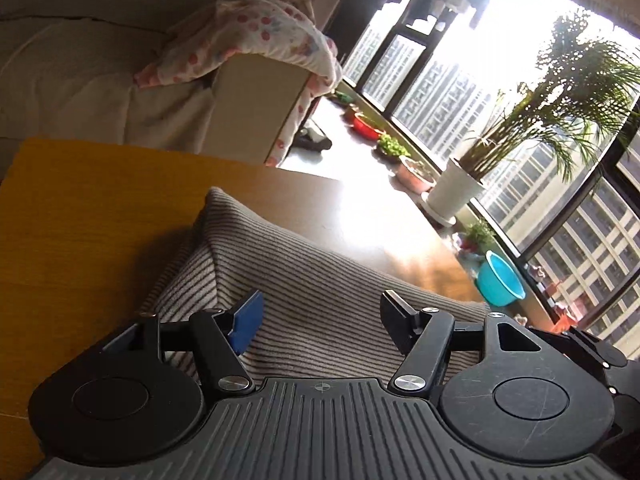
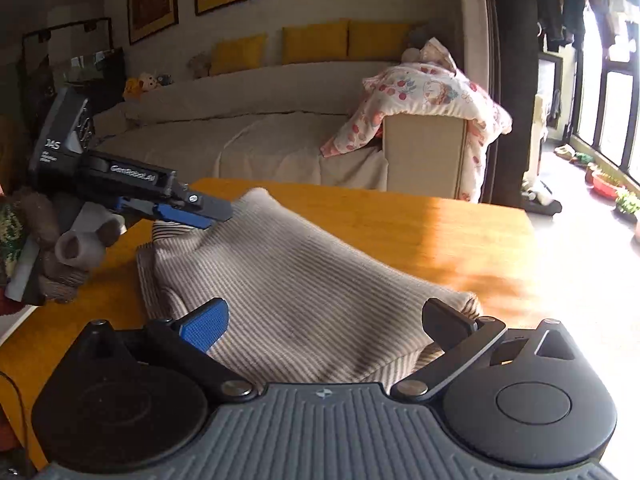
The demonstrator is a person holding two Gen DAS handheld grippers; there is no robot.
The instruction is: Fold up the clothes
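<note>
A folded striped sweater [image 2: 288,280], beige with thin dark lines, lies on the orange wooden bench [image 2: 440,232], filling the middle of the right wrist view. Its near edge sits between the fingers of the right gripper [image 2: 324,324], whose jaws are spread wide: the blue pad [image 2: 204,326] stands at the lower left of the frame and the black finger [image 2: 446,320] at the lower right, neither pressing on the cloth.

In the same view the left gripper [image 2: 208,210] reaches in from the left edge of the frame, over the sweater's far left corner, where a darker striped edge shows under its tip. From this angle its fingers lie in line, so the gap between them cannot be read here.

The left wrist view settles it: the left gripper [image 1: 320,316] has its jaws apart, blue pad [image 1: 248,322] at the left and black finger [image 1: 398,312] at the right, with the striped sweater [image 1: 304,280] lying beneath and between them, no pad visibly pinching it. The bench [image 1: 80,220] fills the left of that frame.

Behind the bench stands a pale sofa [image 2: 248,136] with a spotted blanket [image 2: 432,92] draped over its arm. A potted palm [image 1: 560,120] stands by the bright windows at the right of the left wrist frame.
</note>
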